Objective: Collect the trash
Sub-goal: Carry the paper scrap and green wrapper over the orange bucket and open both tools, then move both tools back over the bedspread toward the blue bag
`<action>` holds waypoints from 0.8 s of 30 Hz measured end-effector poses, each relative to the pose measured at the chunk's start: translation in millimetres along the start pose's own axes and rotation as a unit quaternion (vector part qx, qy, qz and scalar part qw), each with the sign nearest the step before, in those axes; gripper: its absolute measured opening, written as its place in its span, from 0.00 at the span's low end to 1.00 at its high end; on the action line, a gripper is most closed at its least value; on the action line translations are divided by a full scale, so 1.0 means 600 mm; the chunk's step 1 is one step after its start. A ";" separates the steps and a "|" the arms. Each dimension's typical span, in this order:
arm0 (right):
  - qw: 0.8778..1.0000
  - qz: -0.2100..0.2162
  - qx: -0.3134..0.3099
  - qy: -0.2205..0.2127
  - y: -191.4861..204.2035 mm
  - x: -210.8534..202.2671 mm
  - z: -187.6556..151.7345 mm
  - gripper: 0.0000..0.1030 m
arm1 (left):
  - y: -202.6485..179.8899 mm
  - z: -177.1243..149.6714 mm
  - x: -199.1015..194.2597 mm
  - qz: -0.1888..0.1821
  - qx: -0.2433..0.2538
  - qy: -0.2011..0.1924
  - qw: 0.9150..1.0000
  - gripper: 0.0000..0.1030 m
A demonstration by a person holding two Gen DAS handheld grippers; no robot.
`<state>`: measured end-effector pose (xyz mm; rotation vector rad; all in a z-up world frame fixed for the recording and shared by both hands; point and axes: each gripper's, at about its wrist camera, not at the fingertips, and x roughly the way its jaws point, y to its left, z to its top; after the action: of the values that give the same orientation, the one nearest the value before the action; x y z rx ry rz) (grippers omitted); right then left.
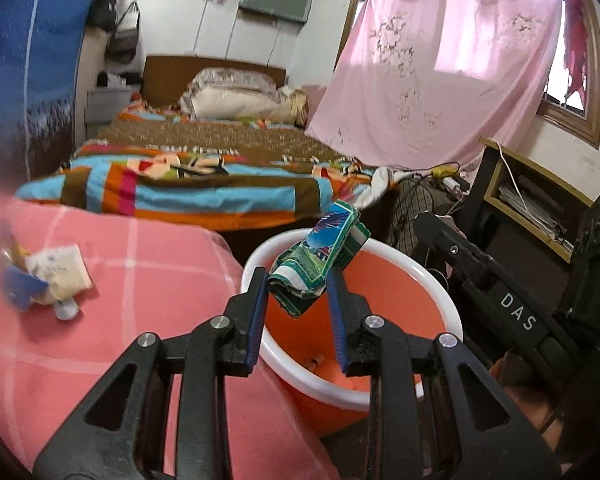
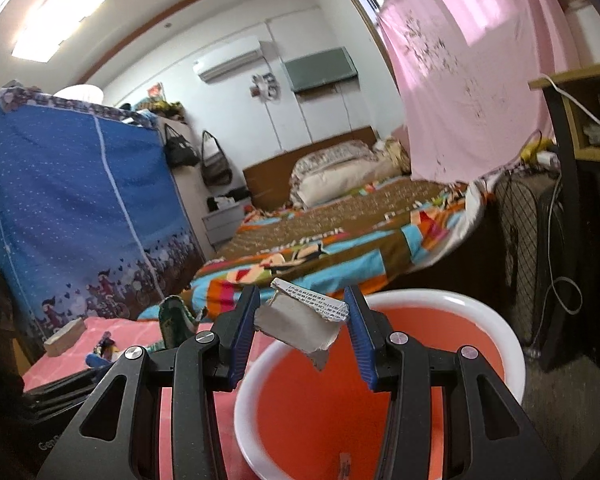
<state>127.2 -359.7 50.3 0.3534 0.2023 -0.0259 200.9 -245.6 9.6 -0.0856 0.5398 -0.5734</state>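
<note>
Orange bin (image 1: 396, 280), white-rimmed, holds a small scrap (image 1: 316, 361) at its bottom. Left claw (image 1: 298, 294) grips a green carton (image 1: 320, 260) above it. Right claw (image 2: 302, 320) pinches a grey wrapper (image 2: 300, 324).

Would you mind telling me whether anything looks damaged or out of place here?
Both held items are crushed: the left gripper holds a crumpled green carton, the right gripper a torn grey carton piece, above the orange bin. More wrappers litter the pink blanket.
</note>
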 end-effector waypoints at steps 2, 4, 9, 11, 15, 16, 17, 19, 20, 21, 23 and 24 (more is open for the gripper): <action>1.000 -0.003 0.009 0.011 -0.006 0.004 -0.002 0.41 | -0.002 -0.003 0.007 -0.002 -0.009 0.012 1.000 0.32; 1.000 -0.005 0.015 0.018 -0.011 0.006 -0.004 0.42 | -0.003 -0.005 0.015 0.000 -0.013 0.023 1.000 0.33; 0.999 -0.006 0.030 0.035 -0.020 0.013 -0.005 0.47 | -0.004 -0.009 0.030 0.004 -0.021 0.041 0.999 0.35; 0.999 -0.007 0.033 0.039 -0.021 0.014 -0.006 0.49 | -0.005 -0.010 0.034 0.005 -0.025 0.049 0.998 0.37; 0.998 -0.012 0.034 0.043 -0.024 0.016 -0.007 0.51 | -0.002 -0.012 0.039 0.003 -0.035 0.059 0.998 0.46; 0.998 -0.012 0.035 0.044 -0.025 0.016 -0.007 0.52 | -0.001 -0.012 0.039 0.002 -0.037 0.059 0.998 0.47; 0.998 -0.012 0.036 0.044 -0.027 0.017 -0.006 0.52 | 0.000 -0.012 0.038 0.003 -0.039 0.059 0.997 0.49; 0.998 -0.013 0.037 0.044 -0.029 0.018 -0.005 0.53 | 0.004 -0.012 0.038 0.005 -0.041 0.058 0.997 0.50; 0.998 -0.014 0.037 0.044 -0.029 0.018 -0.004 0.54 | 0.004 -0.012 0.037 0.007 -0.042 0.057 0.997 0.51; 0.998 -0.014 0.038 0.044 -0.030 0.017 -0.004 0.54 | 0.006 -0.012 0.034 0.009 -0.043 0.055 0.998 0.51; 0.998 -0.015 0.038 0.043 -0.030 0.017 -0.004 0.55 | 0.010 -0.012 0.028 0.014 -0.046 0.044 0.998 0.52; 0.998 -0.015 0.037 0.042 -0.029 0.017 -0.004 0.57 | 0.013 -0.011 0.024 0.018 -0.047 0.040 0.998 0.53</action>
<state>135.7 -375.0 39.9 0.4254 0.2910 -0.0480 211.8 -246.5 -4.5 -0.1420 0.6440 -0.5187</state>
